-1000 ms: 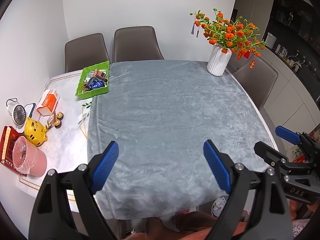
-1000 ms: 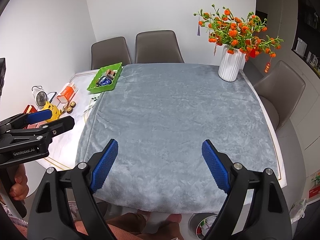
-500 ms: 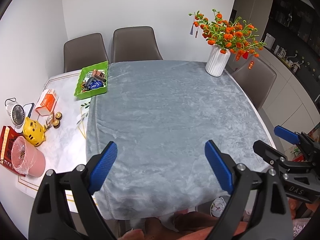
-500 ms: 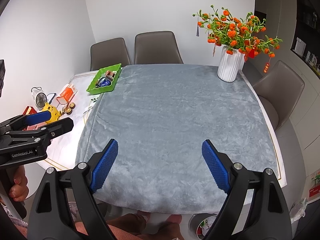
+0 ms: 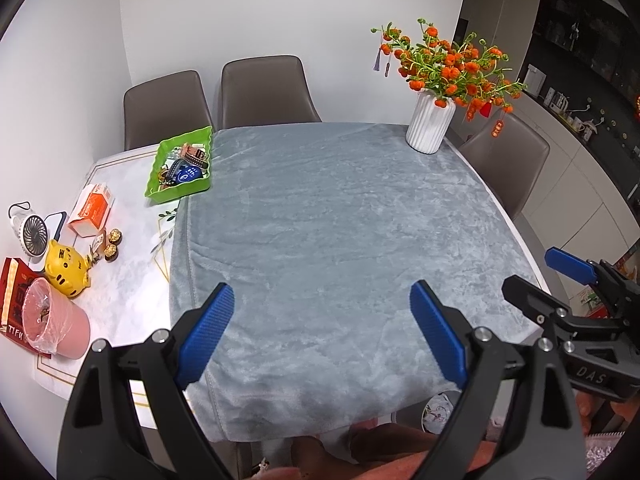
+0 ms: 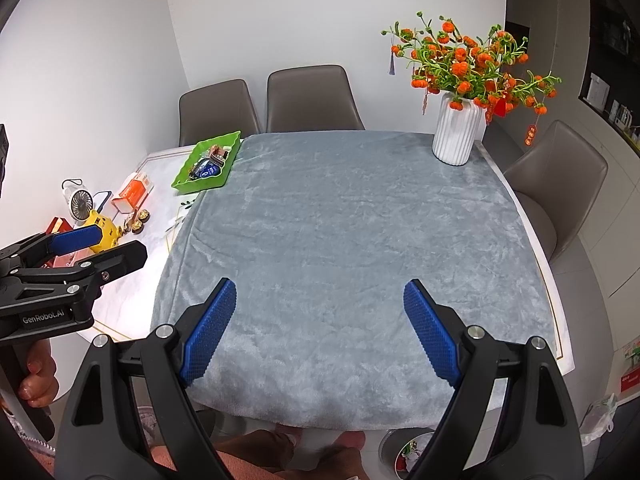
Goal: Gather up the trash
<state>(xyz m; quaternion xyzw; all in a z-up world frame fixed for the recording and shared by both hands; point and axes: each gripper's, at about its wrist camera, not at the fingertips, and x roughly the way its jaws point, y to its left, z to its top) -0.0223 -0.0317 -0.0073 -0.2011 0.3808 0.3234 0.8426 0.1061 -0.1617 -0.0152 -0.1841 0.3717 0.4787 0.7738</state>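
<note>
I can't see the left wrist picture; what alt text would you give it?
The open left tool hovers empty over a grey cloth covering most of a dining table. On the bare strip at left sit a pink lined bin, a yellow piggy bank, a green tray and small clutter; a white vase stands far right.

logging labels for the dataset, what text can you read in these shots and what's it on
"GenRobot.AI": side of the left tool.
"DAS": side of the right tool.
"TIFU", partly hidden: red packet beside the pink bin.
Print on the orange box and blue item in the green tray: too small to read.
</note>
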